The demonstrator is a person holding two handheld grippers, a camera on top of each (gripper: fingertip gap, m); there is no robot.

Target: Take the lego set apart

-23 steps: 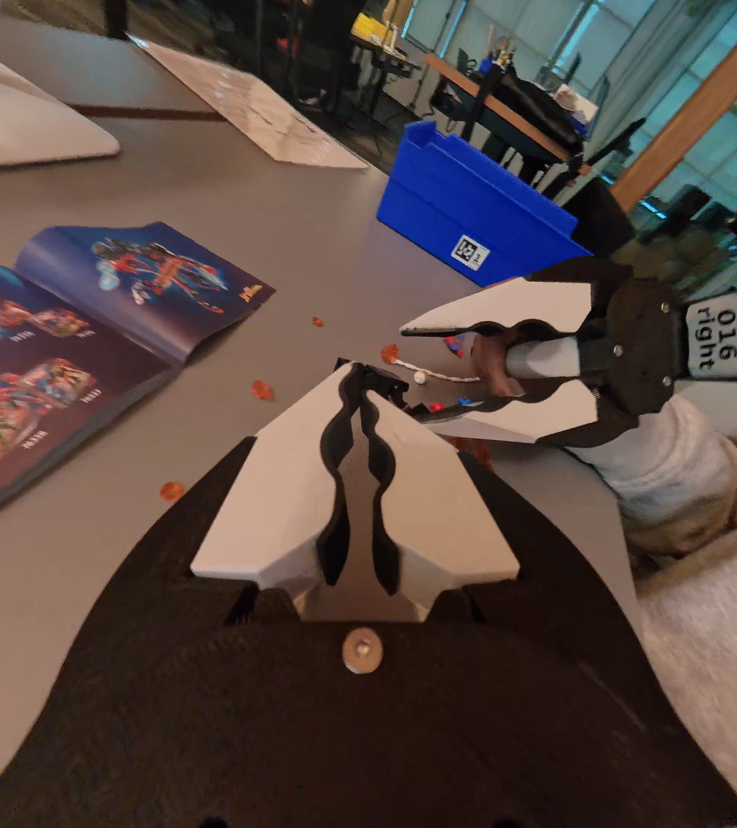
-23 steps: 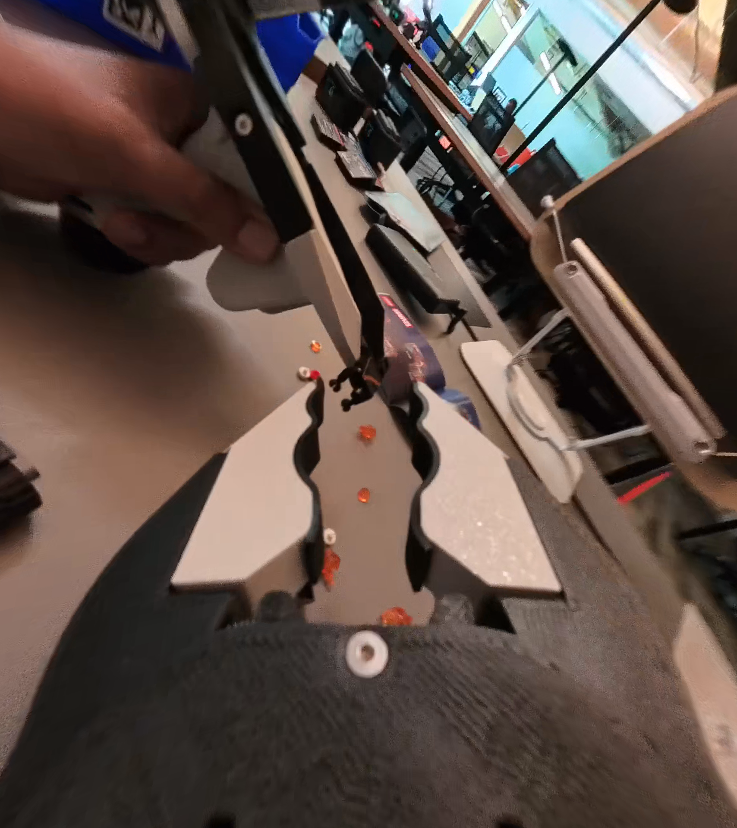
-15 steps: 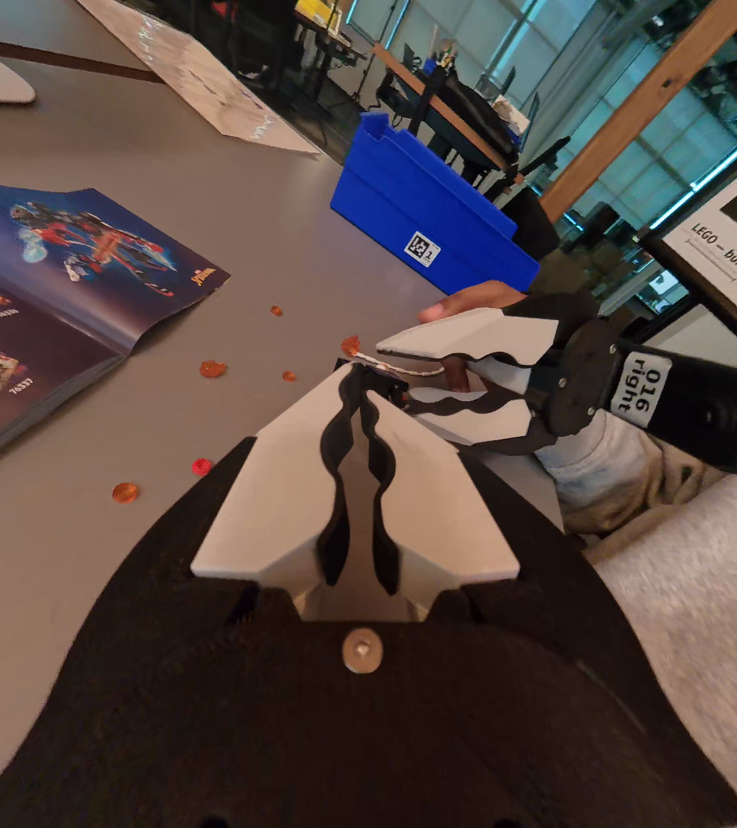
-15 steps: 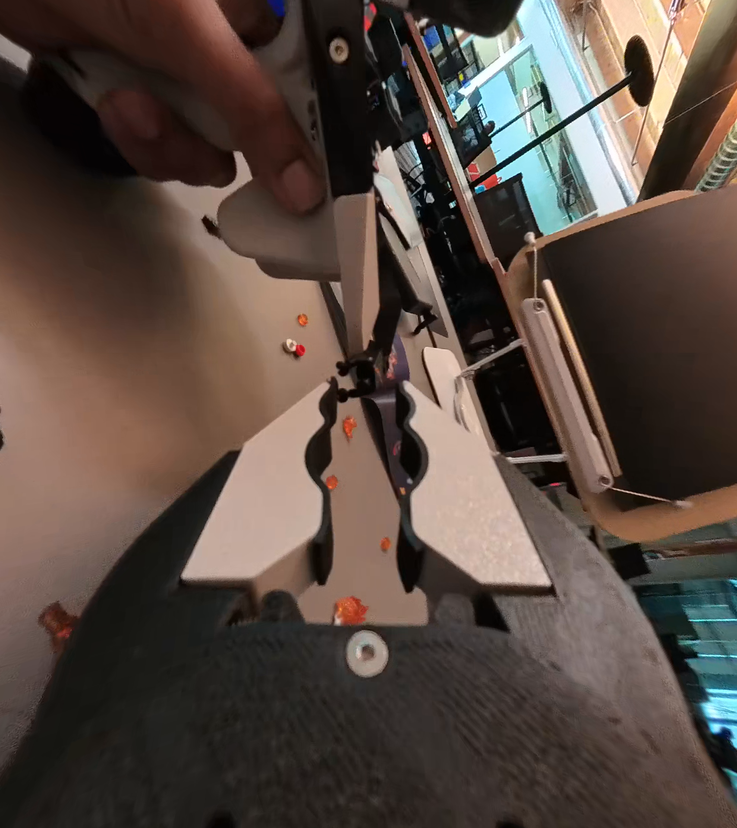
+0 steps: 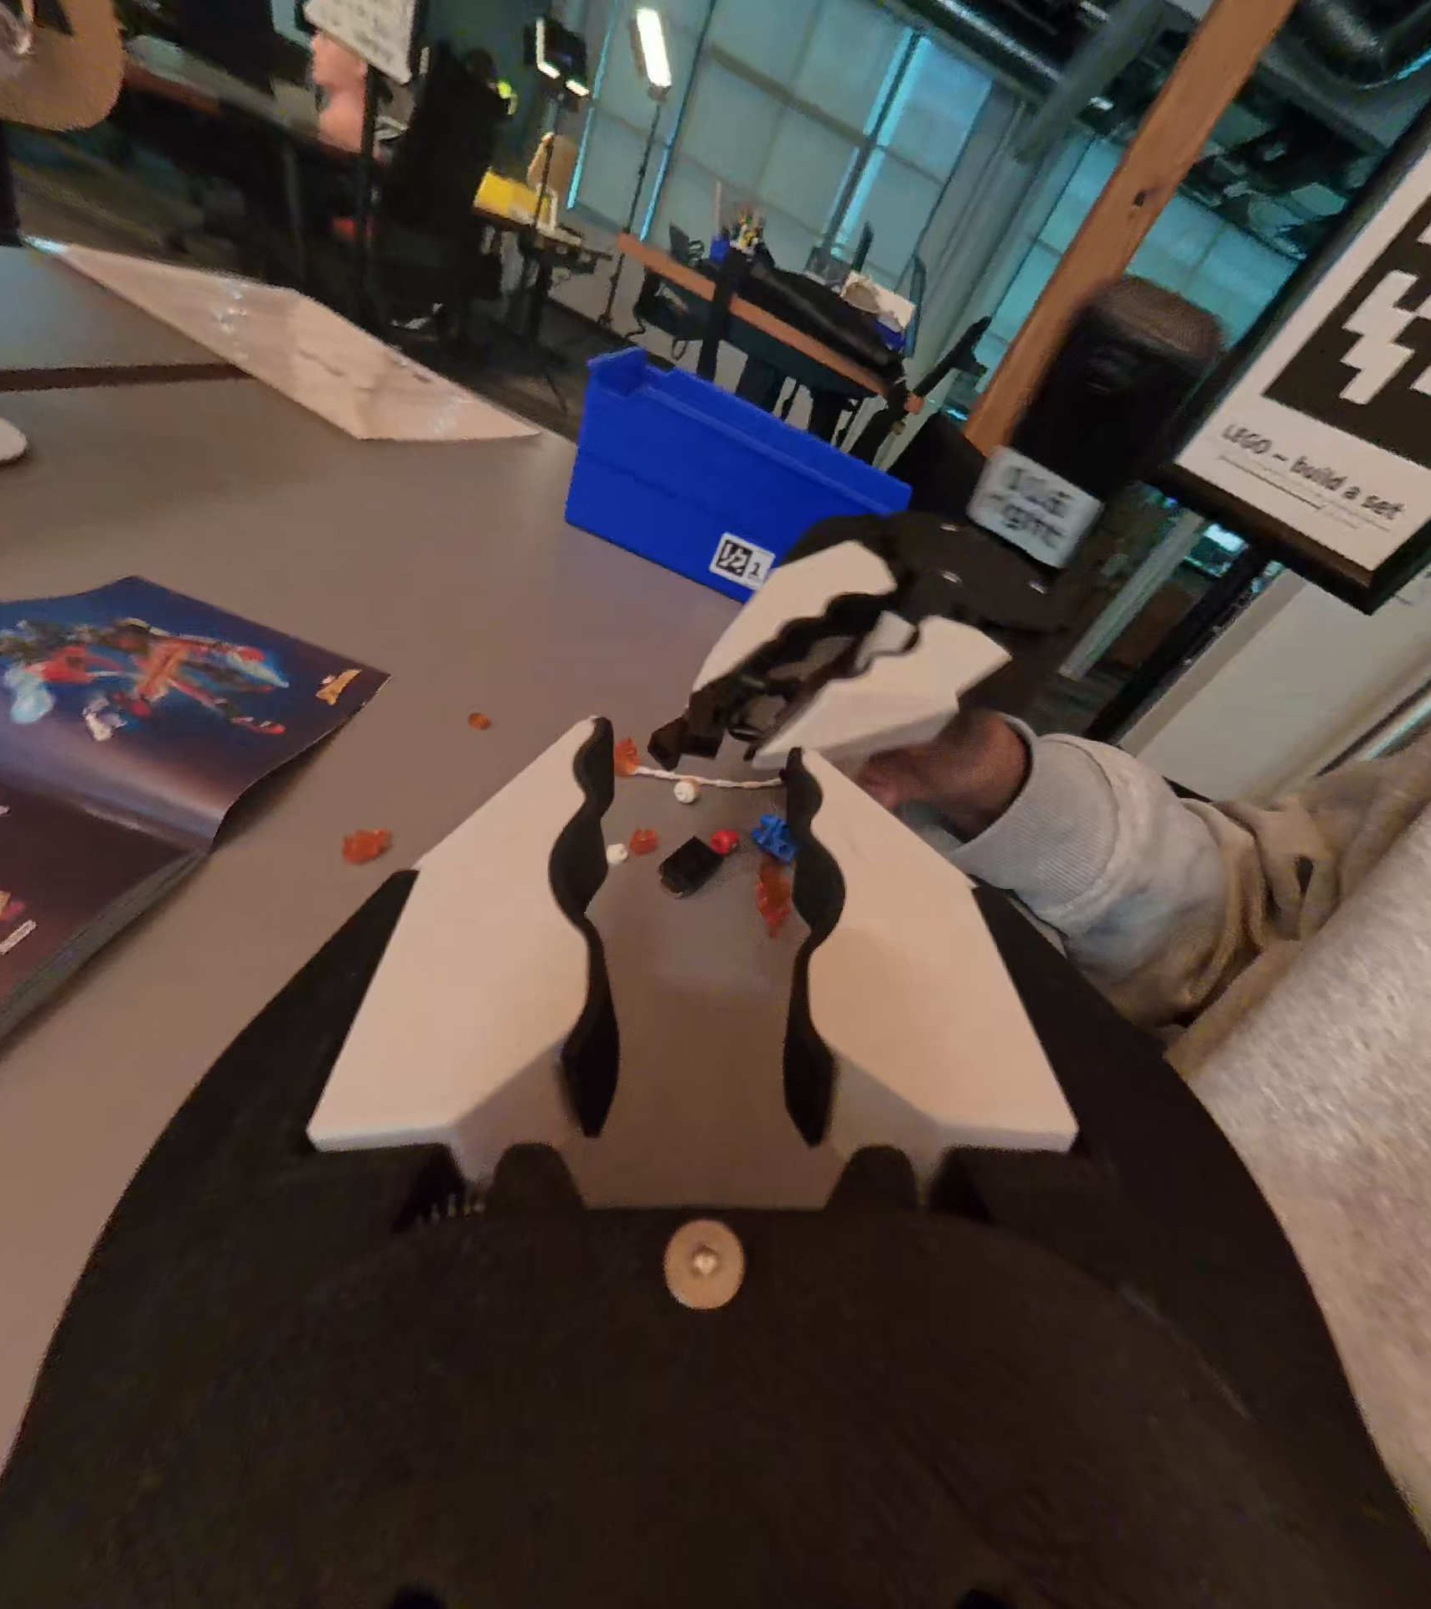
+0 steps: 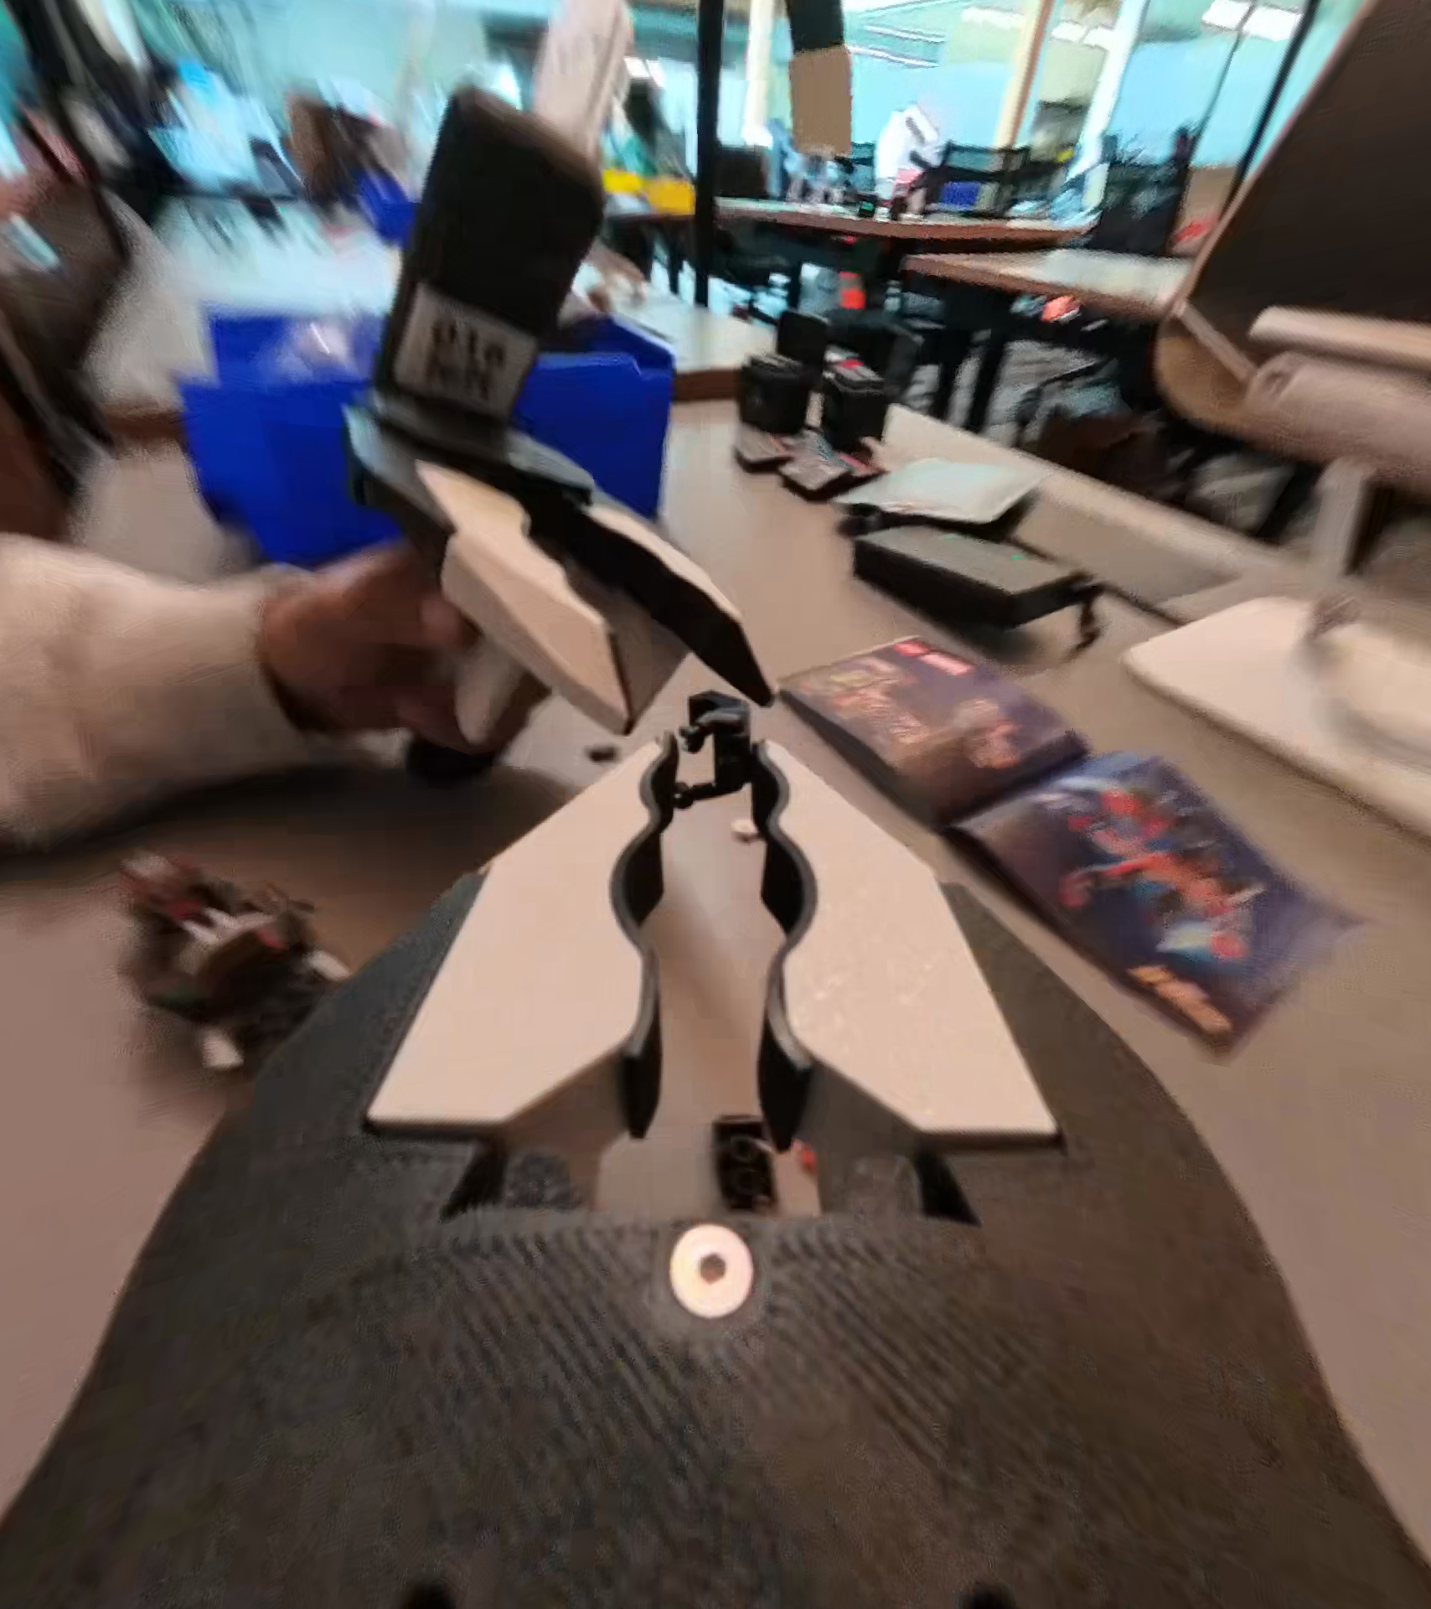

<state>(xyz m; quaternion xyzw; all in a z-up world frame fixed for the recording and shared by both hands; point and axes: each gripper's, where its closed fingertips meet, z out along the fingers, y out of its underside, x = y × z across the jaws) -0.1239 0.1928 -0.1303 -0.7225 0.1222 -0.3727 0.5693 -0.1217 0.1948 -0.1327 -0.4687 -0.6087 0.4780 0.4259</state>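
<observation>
My left tool (image 5: 699,766) was spread wide above the grey table (image 5: 399,540), nothing between its fingers. Through the gap I saw loose bricks lying on the table: a black brick (image 5: 688,864), a blue piece (image 5: 773,834), a red stud (image 5: 724,840), and orange translucent bits (image 5: 366,844). A thin white string with a bead (image 5: 684,791) lay just beyond them. My right tool (image 6: 719,756) was pinching a small black lego assembly (image 6: 714,740) at its tips, held off the table just beyond the left tool. A dark, blurred remainder of the lego model (image 6: 224,945) sat on the table to the near left of the right tool. The open instruction booklet (image 5: 85,766) lay to the left, and a blue bin (image 5: 695,470) stood at the far edge.
</observation>
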